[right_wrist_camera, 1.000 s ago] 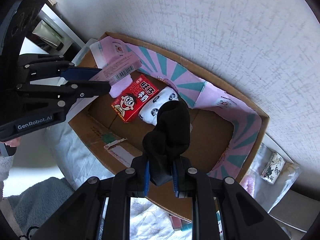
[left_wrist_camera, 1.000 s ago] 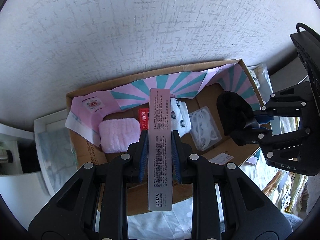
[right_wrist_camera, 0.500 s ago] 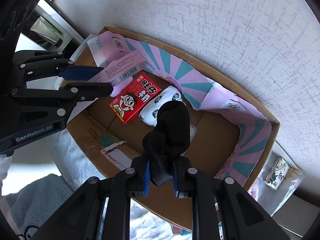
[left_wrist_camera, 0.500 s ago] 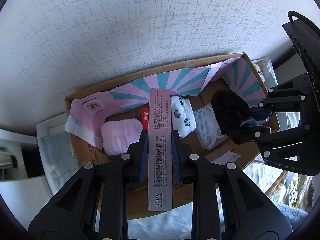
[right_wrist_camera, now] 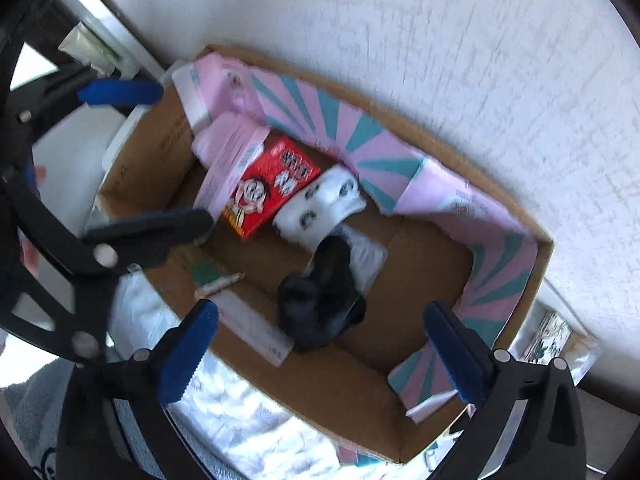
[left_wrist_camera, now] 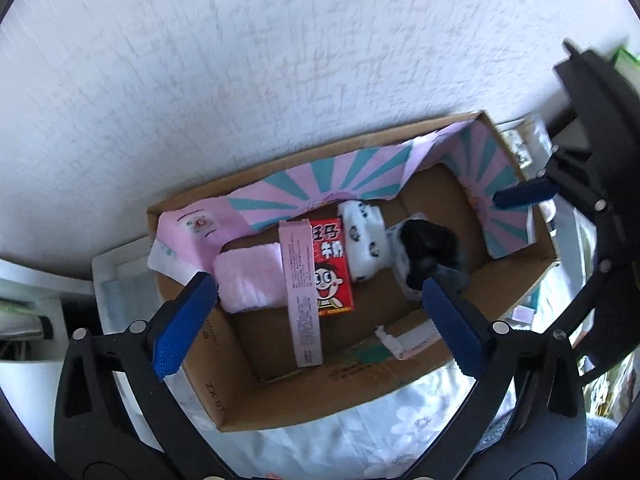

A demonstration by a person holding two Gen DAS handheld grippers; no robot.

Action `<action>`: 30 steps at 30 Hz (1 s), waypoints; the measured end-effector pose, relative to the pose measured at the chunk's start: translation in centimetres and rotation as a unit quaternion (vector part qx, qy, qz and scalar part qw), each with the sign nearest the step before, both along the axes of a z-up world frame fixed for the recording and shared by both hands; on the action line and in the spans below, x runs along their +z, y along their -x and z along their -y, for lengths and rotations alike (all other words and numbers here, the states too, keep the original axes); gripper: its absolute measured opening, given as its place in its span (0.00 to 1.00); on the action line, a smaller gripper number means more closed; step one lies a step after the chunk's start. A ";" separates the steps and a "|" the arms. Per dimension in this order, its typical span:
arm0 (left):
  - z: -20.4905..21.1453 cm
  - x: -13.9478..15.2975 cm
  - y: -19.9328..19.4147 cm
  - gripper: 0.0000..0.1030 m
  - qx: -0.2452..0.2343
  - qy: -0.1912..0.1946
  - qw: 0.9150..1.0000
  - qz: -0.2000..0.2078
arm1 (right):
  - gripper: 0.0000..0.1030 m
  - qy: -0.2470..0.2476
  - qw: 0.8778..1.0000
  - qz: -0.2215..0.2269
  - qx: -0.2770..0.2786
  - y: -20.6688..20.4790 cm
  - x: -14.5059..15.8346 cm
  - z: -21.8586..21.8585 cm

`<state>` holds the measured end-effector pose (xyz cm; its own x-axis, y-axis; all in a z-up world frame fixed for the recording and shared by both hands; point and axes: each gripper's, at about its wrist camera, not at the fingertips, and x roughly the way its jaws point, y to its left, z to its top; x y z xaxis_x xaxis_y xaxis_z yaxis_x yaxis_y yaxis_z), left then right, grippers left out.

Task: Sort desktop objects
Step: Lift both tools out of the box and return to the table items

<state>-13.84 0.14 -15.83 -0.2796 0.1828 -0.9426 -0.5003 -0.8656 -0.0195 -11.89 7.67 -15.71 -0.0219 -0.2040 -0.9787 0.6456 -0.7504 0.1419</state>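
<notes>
Inside cardboard box [left_wrist_camera: 280, 404], pink carton [left_wrist_camera: 300, 292]

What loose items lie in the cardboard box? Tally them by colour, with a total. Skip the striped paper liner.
Pink: 2, long carton and fluffy cloth
Red: 1, milk carton
White: 1, panda-print bundle
Black: 1, cloth bundle
Clear: 1, plastic packet
Total: 6

The right hand-held gripper [right_wrist_camera: 320, 340] hangs over the cardboard box [right_wrist_camera: 308, 396], jaws opening, nothing pressed between them. Below lies a black bundle [right_wrist_camera: 320, 300], possibly socks, beside a red carton [right_wrist_camera: 268, 184] and pink box [right_wrist_camera: 232, 160].
</notes>
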 end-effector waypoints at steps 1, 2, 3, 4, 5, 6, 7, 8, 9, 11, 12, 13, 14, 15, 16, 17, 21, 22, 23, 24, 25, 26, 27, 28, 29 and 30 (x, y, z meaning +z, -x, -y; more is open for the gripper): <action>0.0 0.2 -0.1 1.00 -0.001 -0.004 1.000 0.000 | 1.00 0.005 1.000 0.003 -0.001 -0.2 0.1 -0.2; 0.0 0.4 -0.2 1.00 -0.002 -0.008 1.000 0.004 | 1.00 0.009 1.000 0.002 -0.003 -0.4 0.2 -0.5; 0.1 0.5 -0.1 1.00 -0.002 -0.010 1.000 0.007 | 1.00 0.013 1.000 0.001 -0.006 -0.5 0.3 -0.8; -0.1 0.5 -0.3 1.00 -0.002 -0.011 1.000 0.009 | 1.00 0.017 1.000 0.000 -0.011 -0.6 0.5 -1.1; 0.0 0.6 -0.4 1.00 -0.002 -0.012 1.000 0.009 | 1.00 0.021 1.000 -0.001 -0.016 -0.6 0.7 -1.4; -0.1 0.7 -0.5 1.00 -0.003 -0.015 1.000 0.010 | 1.00 0.025 0.999 -0.002 -0.020 -0.7 1.0 -1.8; -0.1 0.7 -0.6 1.00 -0.003 -0.019 1.000 0.012 | 1.00 0.026 0.999 -0.004 -0.024 -0.9 1.3 -2.3; 0.0 0.9 -0.6 1.00 -0.002 -0.024 1.000 0.014 | 1.00 0.026 0.999 -0.006 -0.026 -1.0 1.4 -2.4; 0.1 1.1 -0.7 1.00 0.000 -0.030 0.999 0.016 | 1.00 0.027 0.999 -0.008 -0.029 -1.1 1.6 -2.5; 0.4 1.4 -0.8 1.00 0.003 -0.039 0.999 0.015 | 1.00 0.035 0.999 -0.007 -0.034 -1.2 2.0 -2.8; 0.5 1.6 -1.0 1.00 0.005 -0.041 0.999 0.013 | 1.00 0.040 0.999 -0.005 -0.037 -1.4 2.3 -3.1; 0.5 1.8 -1.1 1.00 0.007 -0.043 0.999 0.011 | 1.00 0.046 0.998 -0.004 -0.041 -1.6 2.5 -3.3; 0.5 2.0 -1.2 1.00 0.008 -0.044 0.999 0.010 | 1.00 0.051 0.998 -0.004 -0.044 -1.8 2.7 -3.5; 0.6 2.2 -1.3 1.00 0.011 -0.046 0.999 0.008 | 1.00 0.056 0.997 -0.004 -0.048 -1.9 2.9 -3.7; 0.7 2.3 -1.4 1.00 0.015 -0.047 0.999 0.008 | 1.00 0.060 0.997 -0.004 -0.052 -2.0 3.1 -3.9; 0.8 2.4 -1.5 1.00 0.019 -0.050 0.999 0.008 | 1.00 0.063 0.997 -0.005 -0.054 -2.3 3.2 -4.0; 1.2 2.7 -2.2 1.00 0.031 -0.068 0.997 0.017 | 1.00 0.080 0.995 -0.009 -0.065 -3.1 4.0 -4.7; 1.3 2.8 -2.5 1.00 0.033 -0.071 0.997 0.019 | 1.00 0.084 0.994 -0.009 -0.068 -3.2 3.8 -4.7; 1.3 3.0 -2.8 1.00 0.032 -0.073 0.997 0.019 | 1.00 0.090 0.993 -0.009 -0.071 -3.5 4.0 -4.9; 1.3 3.2 -3.0 1.00 0.030 -0.072 0.997 0.017 | 1.00 0.092 0.993 -0.011 -0.073 -3.7 4.2 -5.2; 1.2 3.5 -3.4 1.00 0.028 -0.071 0.997 0.013 | 1.00 0.093 0.993 -0.014 -0.075 -3.9 4.6 -5.5; 1.2 4.0 -3.7 1.00 0.026 -0.070 0.997 0.005 | 1.00 0.092 0.992 -0.022 -0.078 -4.2 5.1 -5.9; 1.1 4.6 -4.1 1.00 0.023 -0.068 0.997 -0.004 | 1.00 0.090 0.992 -0.031 -0.081 -4.4 5.6 -6.4; 1.0 5.1 -4.6 1.00 0.018 -0.067 0.998 -0.012 | 1.00 0.091 0.992 -0.039 -0.084 -4.6 6.3 -7.0; 0.9 5.6 -4.9 1.00 0.015 -0.066 0.998 -0.018 | 1.00 0.093 0.990 -0.050 -0.089 -4.8 7.2 -7.9; 0.8 6.1 -5.3 1.00 0.013 -0.065 0.997 -0.027 | 1.00 0.094 0.990 -0.056 -0.093 -5.0 7.9 -8.6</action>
